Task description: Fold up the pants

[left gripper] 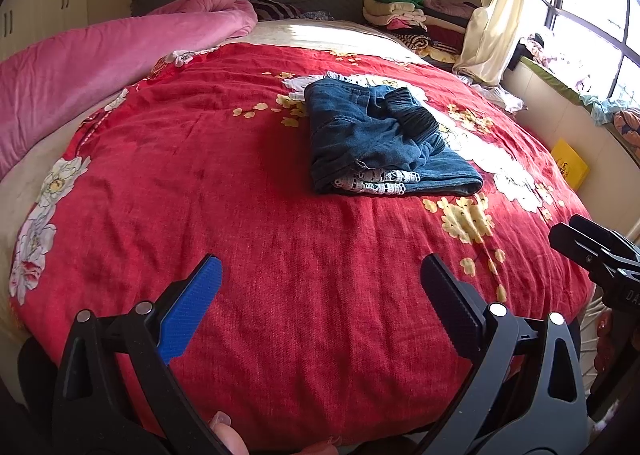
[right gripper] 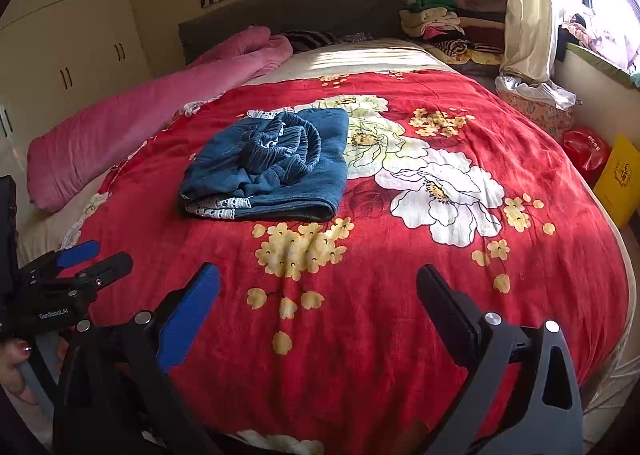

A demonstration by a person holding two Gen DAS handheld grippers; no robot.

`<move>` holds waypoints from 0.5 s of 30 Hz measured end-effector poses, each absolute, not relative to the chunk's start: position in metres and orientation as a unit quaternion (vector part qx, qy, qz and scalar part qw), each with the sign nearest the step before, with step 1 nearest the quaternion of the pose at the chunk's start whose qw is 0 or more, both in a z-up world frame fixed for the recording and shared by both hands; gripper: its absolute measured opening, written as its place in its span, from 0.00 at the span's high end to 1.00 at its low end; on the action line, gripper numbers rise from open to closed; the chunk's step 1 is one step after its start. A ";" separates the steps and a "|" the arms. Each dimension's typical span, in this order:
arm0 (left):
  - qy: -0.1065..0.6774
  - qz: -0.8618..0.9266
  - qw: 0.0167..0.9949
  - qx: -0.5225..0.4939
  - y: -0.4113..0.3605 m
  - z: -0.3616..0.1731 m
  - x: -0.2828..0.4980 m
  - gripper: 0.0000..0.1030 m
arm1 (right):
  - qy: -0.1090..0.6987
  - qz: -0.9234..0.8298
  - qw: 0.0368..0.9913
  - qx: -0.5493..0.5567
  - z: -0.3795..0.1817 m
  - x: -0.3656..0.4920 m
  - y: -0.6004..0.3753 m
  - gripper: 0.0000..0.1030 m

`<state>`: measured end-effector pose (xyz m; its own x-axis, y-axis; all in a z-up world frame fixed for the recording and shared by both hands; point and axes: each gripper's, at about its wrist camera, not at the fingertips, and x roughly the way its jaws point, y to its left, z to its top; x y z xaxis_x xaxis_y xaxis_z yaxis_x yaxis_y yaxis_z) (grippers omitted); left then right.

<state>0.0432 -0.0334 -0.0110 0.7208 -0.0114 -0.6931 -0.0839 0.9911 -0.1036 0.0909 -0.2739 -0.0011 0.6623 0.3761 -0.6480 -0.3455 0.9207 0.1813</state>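
Progress: the blue denim pants with white lace trim (left gripper: 384, 143) already lie as a compact folded bundle, so the folding looks essentially done; at most a tidy of the bunched elastic waistband (right gripper: 280, 151) on top seems left.
Pants location: near the middle of the red floral blanket (left gripper: 240, 215) on the bed, folded edge and lace hems towards the cameras.
Left gripper (left gripper: 320, 291): jaws spread wide, holding nothing, hovering over bare blanket near the bed's front edge.
Right gripper (right gripper: 318, 295): jaws likewise spread and empty, also low at the front edge.
Pants relative to jaws: well ahead of both grippers and apart from them; slightly right of centre in the left wrist view, left of centre in the right wrist view, so the bundle sits between the two lines of reach.
Contact: neither gripper touches the cloth.
Surroundings: a rolled pink quilt (right gripper: 140, 115) lies along the bed's left side.
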 end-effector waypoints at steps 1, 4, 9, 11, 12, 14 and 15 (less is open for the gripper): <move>0.373 0.019 0.925 -0.064 -0.033 -0.011 0.043 0.09 | 0.360 0.198 0.911 0.021 -0.001 0.091 -0.274 0.05; 0.373 0.019 0.926 -0.065 -0.033 -0.011 0.043 0.09 | 0.360 0.197 0.912 0.022 -0.001 0.091 -0.274 0.05; 0.372 0.020 0.926 -0.064 -0.034 -0.011 0.043 0.09 | 0.359 0.195 0.912 0.020 -0.001 0.090 -0.273 0.05; 0.374 0.020 0.925 -0.065 -0.034 -0.011 0.042 0.09 | 0.360 0.195 0.912 0.019 -0.001 0.090 -0.273 0.05; 0.373 0.021 0.925 -0.064 -0.034 -0.011 0.042 0.09 | 0.359 0.195 0.912 0.020 -0.001 0.090 -0.274 0.05; 0.374 0.022 0.925 -0.064 -0.034 -0.011 0.042 0.09 | 0.359 0.195 0.912 0.020 -0.001 0.090 -0.273 0.05; 0.374 0.022 0.925 -0.063 -0.034 -0.011 0.042 0.09 | 0.360 0.194 0.912 0.020 -0.001 0.090 -0.273 0.05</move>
<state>0.0419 -0.0344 -0.0107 0.7195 -0.0067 -0.6945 -0.0880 0.9910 -0.1007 0.0900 -0.2732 -0.0012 0.6659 0.3691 -0.6483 -0.3404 0.9236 0.1762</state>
